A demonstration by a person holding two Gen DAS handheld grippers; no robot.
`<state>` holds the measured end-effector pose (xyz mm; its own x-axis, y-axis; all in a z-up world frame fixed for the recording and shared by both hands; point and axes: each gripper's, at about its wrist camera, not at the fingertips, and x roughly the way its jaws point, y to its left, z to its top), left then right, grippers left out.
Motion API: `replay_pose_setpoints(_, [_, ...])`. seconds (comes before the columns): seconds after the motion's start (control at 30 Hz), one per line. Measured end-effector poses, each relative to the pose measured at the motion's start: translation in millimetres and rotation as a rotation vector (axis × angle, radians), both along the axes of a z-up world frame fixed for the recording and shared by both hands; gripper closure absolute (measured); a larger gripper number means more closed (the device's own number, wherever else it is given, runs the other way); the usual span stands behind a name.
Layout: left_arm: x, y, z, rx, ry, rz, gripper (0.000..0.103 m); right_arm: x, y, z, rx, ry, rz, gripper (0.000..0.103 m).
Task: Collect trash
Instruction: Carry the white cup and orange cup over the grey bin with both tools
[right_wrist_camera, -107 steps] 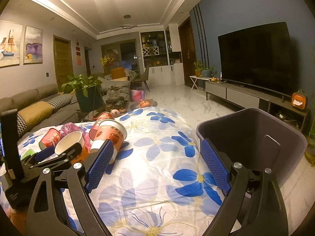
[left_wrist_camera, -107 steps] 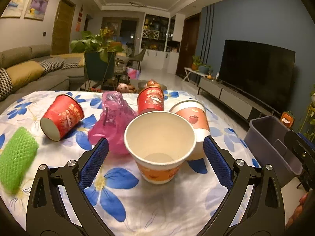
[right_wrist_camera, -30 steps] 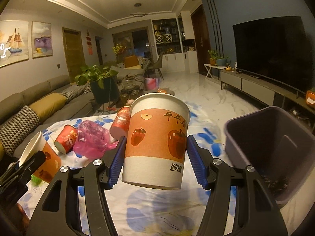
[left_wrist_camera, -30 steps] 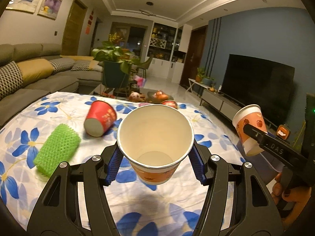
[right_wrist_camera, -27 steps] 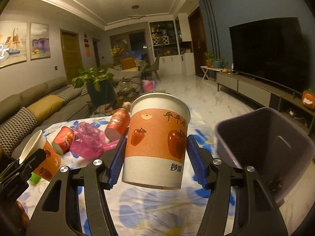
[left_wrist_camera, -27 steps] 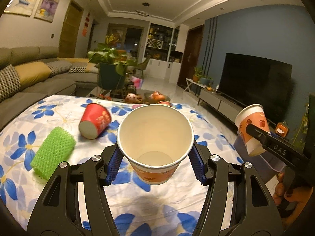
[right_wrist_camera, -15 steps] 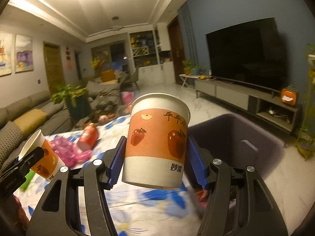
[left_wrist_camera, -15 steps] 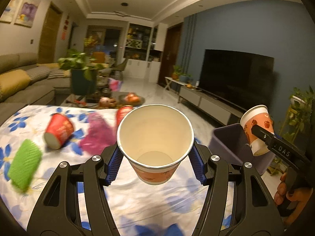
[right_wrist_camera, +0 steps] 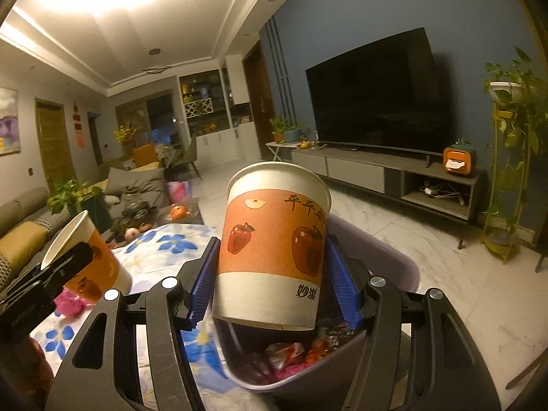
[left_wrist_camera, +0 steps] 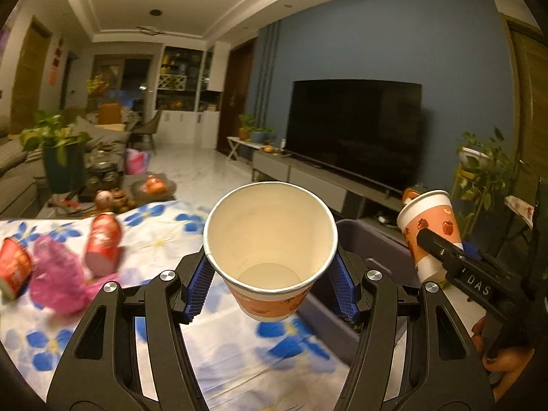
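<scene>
My left gripper clamps an empty cup; my right gripper holds an apple-print cup above the bin.

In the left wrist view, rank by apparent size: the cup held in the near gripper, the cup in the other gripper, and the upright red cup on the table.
1. Cup in the left gripper: by far the largest, but nearest the lens.
2 and 3. Cup in the right gripper and the red cup: these look alike, and the red one is blurred, so I leave them unranked.
</scene>
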<state>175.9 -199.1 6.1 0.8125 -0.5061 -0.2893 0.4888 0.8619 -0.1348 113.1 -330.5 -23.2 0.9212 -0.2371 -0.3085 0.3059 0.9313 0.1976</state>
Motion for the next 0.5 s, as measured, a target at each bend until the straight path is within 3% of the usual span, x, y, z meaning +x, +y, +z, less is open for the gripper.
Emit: replay_pose_setpoints(0.5, [29.4, -65.0, -19.0, 0.025, 0.029, -0.081, 0.043, 3.7, -31.6, -11.7, 0.024, -0.002, -0.039, 0.043])
